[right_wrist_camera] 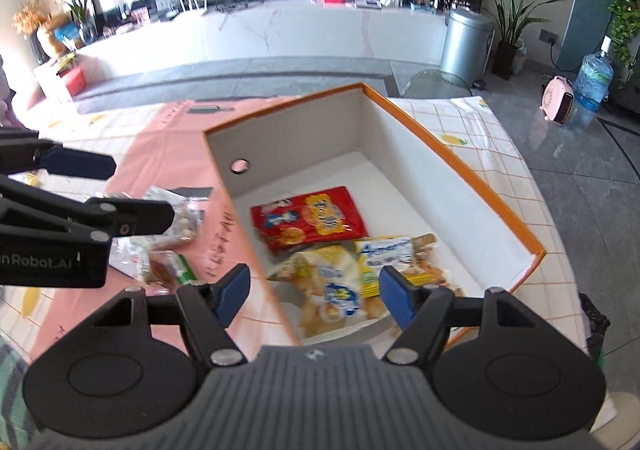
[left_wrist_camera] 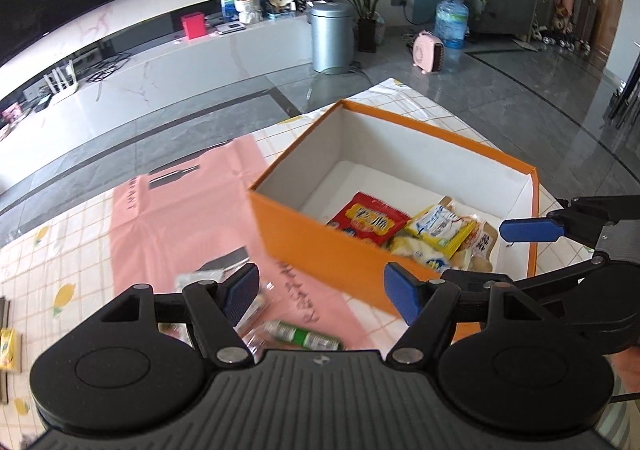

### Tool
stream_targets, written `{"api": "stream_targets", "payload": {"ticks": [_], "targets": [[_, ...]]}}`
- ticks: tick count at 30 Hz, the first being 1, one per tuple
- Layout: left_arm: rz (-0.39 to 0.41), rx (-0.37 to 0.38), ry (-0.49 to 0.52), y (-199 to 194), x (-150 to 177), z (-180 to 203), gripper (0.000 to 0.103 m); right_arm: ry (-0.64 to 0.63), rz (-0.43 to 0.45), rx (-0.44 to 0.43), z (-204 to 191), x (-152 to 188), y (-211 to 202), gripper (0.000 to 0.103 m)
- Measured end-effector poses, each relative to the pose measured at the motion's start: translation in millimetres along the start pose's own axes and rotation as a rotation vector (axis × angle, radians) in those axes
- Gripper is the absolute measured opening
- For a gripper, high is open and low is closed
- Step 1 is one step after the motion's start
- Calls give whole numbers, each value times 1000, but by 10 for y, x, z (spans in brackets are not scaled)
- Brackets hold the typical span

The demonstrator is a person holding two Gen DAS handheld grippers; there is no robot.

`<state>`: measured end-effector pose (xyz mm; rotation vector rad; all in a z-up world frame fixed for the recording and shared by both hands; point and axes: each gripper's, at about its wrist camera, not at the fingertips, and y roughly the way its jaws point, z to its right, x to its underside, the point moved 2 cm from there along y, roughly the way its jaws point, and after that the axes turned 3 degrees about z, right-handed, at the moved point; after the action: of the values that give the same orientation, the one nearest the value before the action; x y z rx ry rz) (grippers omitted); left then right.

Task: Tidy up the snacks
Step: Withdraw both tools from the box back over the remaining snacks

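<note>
Left wrist view shows the orange box (left_wrist_camera: 320,246) standing open on the checked tablecloth (left_wrist_camera: 60,250), its near wall hiding the lower part of the snacks inside: a red packet (left_wrist_camera: 370,222), a yellow packet (left_wrist_camera: 440,228) and pale ones beside them that are too blurred to read. Right wrist view looks down into the same box (right_wrist_camera: 460,166) and shows those snacks whole, the red packet (right_wrist_camera: 308,218) lying flat above a yellow-and-white bag (right_wrist_camera: 332,286), along with a round hole in the left wall that the other view does not show.

Outside the box, loose snacks lie on a pink sheet (left_wrist_camera: 180,218); a green-labelled wrapper (left_wrist_camera: 304,338) is partly covered by the left gripper (left_wrist_camera: 320,290). From the right, these snacks (right_wrist_camera: 176,226) are half hidden behind the left gripper's arm.

The left gripper's jaws stand wide apart with nothing between them. The right gripper (right_wrist_camera: 314,292) is also spread, empty, over the box's near corner. It (left_wrist_camera: 532,230) enters the left view from the right edge, cut off.
</note>
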<state>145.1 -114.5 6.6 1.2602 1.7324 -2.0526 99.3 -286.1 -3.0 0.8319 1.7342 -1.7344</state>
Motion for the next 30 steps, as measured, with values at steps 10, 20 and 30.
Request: {"api": "stream_targets", "payload": {"ticks": [10,20,30], "targets": [[15,-78,-157,-469,591,-683,84,-11,99,-75,-821,488,-111,69],[-17,-132,-303,-456,1052,-1210,84,-57,73,-81,-1179,753,209,63],[26,-157,-382,-227,1254,-1419,84,-104,73,-68,-1315,809,459,50]]}}
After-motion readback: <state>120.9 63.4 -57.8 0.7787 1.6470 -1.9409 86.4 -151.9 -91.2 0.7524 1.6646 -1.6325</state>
